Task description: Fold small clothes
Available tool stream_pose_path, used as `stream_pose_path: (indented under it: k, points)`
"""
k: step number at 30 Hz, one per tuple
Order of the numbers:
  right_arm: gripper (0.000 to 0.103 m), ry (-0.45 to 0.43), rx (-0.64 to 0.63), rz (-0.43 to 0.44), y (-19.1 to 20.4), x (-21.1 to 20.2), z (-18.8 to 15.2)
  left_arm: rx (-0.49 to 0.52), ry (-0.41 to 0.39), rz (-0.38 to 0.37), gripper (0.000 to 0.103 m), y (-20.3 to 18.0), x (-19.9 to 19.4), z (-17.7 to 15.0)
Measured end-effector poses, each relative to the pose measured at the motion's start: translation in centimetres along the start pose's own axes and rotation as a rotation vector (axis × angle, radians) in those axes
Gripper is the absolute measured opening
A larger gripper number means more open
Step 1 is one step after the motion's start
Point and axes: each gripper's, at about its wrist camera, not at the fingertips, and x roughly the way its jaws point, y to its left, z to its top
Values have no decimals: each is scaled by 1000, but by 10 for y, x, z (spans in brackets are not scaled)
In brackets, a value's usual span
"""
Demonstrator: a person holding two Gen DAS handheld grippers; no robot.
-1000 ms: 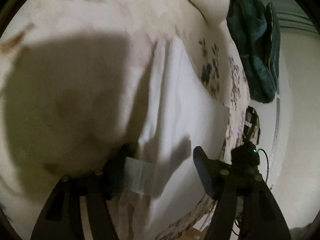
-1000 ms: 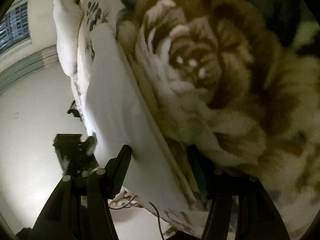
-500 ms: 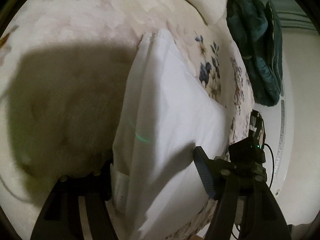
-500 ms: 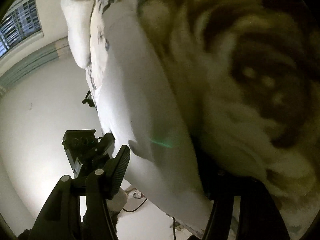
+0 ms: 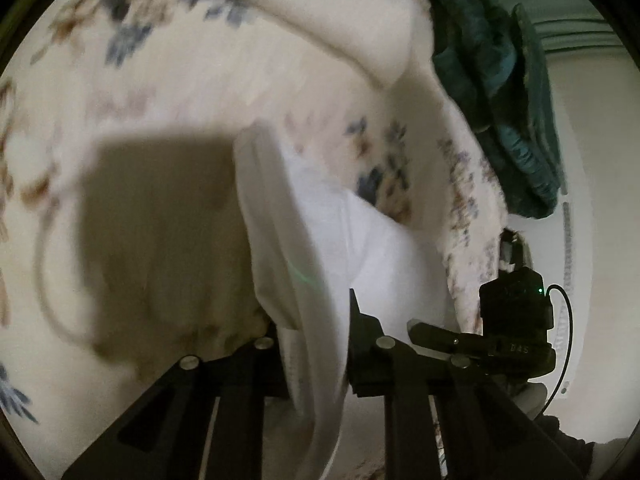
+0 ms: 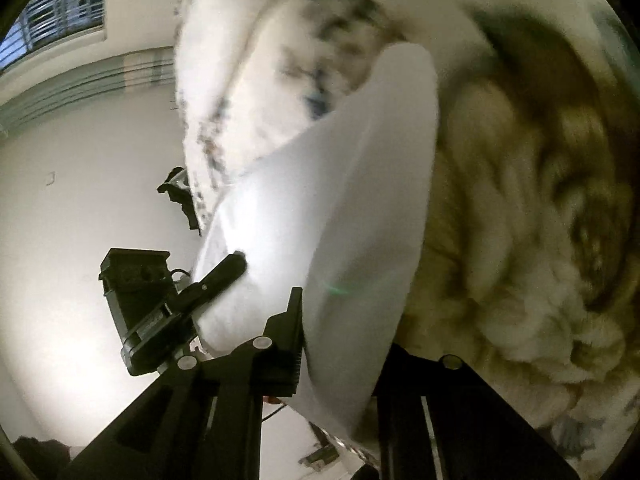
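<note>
A small white garment (image 5: 320, 240) hangs lifted off a floral plush blanket (image 5: 140, 60). My left gripper (image 5: 314, 344) is shut on one end of it, with cloth drooping below the fingers. My right gripper (image 6: 340, 344) is shut on the other end of the same garment (image 6: 340, 208), which stretches up and away from the fingers. Each gripper shows in the other's view: the right one in the left wrist view (image 5: 516, 320), the left one in the right wrist view (image 6: 160, 292).
The blanket (image 6: 540, 200) covers a bed. A white pillow (image 5: 340, 20) and a teal bundle of cloth (image 5: 500, 100) lie at its far end. A barred window (image 6: 52, 20) and pale walls are behind. A cable (image 5: 568, 340) trails from the right gripper.
Both grippers have closed on the white garment and lifted it off the blanket. The two grippers are now nearer each other.
</note>
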Motion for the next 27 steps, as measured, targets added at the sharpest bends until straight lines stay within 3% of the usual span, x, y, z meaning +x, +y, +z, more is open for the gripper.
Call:
stream_pose_path:
  k: [7, 10, 14, 20, 26, 27]
  points:
    - [15, -79, -125, 10, 117, -21, 68, 78, -101, -42, 14, -37, -62, 90]
    - [15, -122, -179, 26, 168, -20, 116, 95, -160, -54, 14, -48, -83, 141]
    - [15, -175, -246, 29, 225, 0, 205, 140, -239, -28, 15, -53, -91, 229]
    - [15, -183, -253, -28, 242, 48, 308, 124, -244, 38, 15, -18, -44, 319]
    - [15, -134, -242, -164, 210, 64, 346, 124, -164, 182, 22, -1, 6, 340]
    - [17, -128, -262, -199, 212, 65, 347, 133, -173, 201, 30, -3, 5, 337]
